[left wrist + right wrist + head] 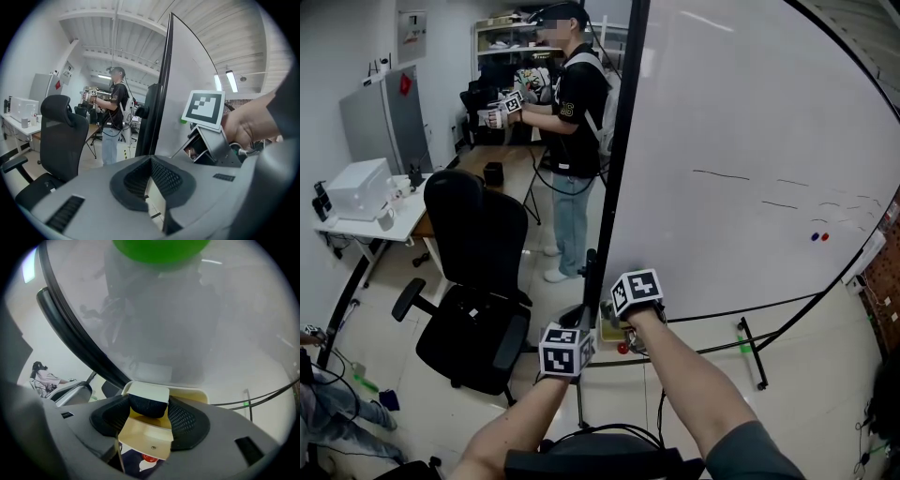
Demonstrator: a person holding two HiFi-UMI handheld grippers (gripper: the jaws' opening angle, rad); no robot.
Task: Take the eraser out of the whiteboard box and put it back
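The eraser, white on top with dark felt below, sits between the jaws of my right gripper. Both pads press its sides, just above the cream whiteboard box. That box hangs at the lower left edge of the whiteboard, and in the head view the box shows beside my right gripper's marker cube. My left gripper hovers to the left of the board's edge, fingertips together and nothing held. Its marker cube is just below and left of the box.
A black office chair stands close on the left. A person with grippers stands at the back by a desk. The whiteboard's stand feet lie on the floor. A red object shows under the box.
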